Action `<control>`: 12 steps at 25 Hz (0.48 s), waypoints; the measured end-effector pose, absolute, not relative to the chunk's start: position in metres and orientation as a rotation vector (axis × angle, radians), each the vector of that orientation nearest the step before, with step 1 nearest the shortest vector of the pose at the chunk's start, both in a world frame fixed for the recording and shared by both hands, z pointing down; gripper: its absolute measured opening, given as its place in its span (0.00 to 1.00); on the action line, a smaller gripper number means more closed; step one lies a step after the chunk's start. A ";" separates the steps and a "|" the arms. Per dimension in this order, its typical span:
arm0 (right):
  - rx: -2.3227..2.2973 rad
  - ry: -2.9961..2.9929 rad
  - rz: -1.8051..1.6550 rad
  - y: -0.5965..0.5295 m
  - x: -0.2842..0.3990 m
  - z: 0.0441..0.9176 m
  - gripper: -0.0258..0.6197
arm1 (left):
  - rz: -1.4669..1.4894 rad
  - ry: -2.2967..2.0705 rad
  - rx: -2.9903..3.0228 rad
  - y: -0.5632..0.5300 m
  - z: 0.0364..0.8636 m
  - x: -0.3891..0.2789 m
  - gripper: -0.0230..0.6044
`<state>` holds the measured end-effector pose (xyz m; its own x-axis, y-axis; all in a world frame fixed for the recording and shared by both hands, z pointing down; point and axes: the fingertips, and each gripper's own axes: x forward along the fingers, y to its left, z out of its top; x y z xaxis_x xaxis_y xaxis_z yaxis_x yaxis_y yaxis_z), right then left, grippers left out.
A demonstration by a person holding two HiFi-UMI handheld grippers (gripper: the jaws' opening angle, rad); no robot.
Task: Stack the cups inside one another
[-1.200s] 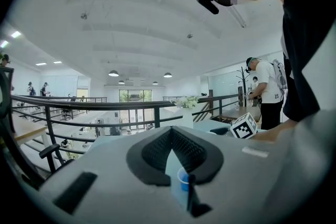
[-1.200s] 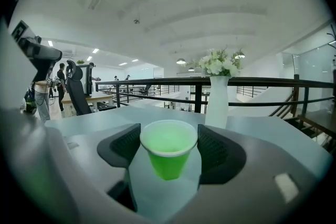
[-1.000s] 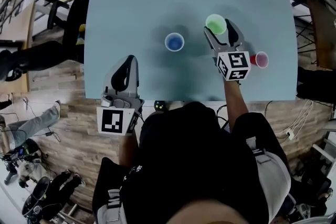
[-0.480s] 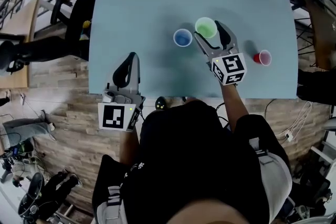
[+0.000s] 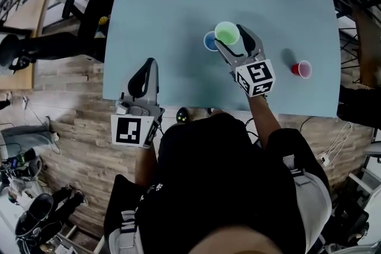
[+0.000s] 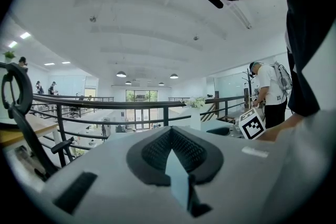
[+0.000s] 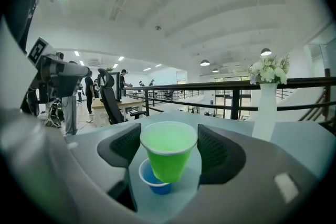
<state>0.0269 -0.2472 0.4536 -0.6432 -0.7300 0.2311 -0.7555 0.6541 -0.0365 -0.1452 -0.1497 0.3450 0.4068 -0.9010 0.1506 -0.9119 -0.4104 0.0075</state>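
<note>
Right gripper (image 5: 230, 36): clamped on green cup (image 7: 168, 149), above blue cup (image 7: 152, 178); left gripper (image 5: 144, 72): jaws together, empty; red cup (image 5: 302, 69): well apart on table (image 5: 166, 9)

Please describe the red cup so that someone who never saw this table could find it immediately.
Start at the light blue table and find the right gripper, which holds a green cup just above a blue cup. Farther to the person's right, toward the table's near edge, the red cup stands alone: it is the only red one and touches nothing.
</note>
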 end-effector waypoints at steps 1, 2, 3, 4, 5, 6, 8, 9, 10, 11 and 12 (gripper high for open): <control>1.204 -2.678 0.193 -0.247 0.025 0.455 0.56 | 0.190 -1.657 2.556 -0.150 0.346 -0.146 0.01; 1.194 -2.680 0.195 -0.248 0.023 0.457 0.56 | 0.194 -1.660 2.552 -0.149 0.346 -0.146 0.01; 1.185 -2.681 0.197 -0.248 0.021 0.459 0.56 | 0.197 -1.664 2.549 -0.149 0.346 -0.146 0.01; 1.176 -2.682 0.199 -0.248 0.020 0.460 0.56 | 0.200 -1.668 2.545 -0.149 0.346 -0.147 0.01; 1.168 -2.683 0.202 -0.248 0.018 0.462 0.56 | 0.200 -1.673 2.541 -0.148 0.346 -0.147 0.01; 1.160 -2.684 0.205 -0.248 0.016 0.464 0.56 | 0.201 -1.678 2.537 -0.148 0.346 -0.148 0.01; 1.143 -2.686 0.212 -0.248 0.012 0.468 0.56 | 0.202 -1.689 2.529 -0.148 0.347 -0.151 0.01; 1.134 -2.687 0.215 -0.248 0.009 0.470 0.56 | 0.204 -1.694 2.524 -0.147 0.347 -0.152 0.01; 1.124 -2.687 0.218 -0.247 0.007 0.472 0.56 | 0.205 -1.698 2.520 -0.147 0.348 -0.153 0.01; 1.113 -2.687 0.219 -0.247 0.005 0.474 0.56 | 0.208 -1.702 2.516 -0.146 0.348 -0.154 0.01; 1.104 -2.685 0.220 -0.246 0.004 0.477 0.56 | 0.210 -1.706 2.512 -0.146 0.349 -0.155 0.01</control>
<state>0.0039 -0.2465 0.4765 -0.6900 -0.6728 0.2667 -0.7073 0.7050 -0.0514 -0.1545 -0.1456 0.3485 0.3637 -0.9162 0.1682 -0.9296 -0.3684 0.0035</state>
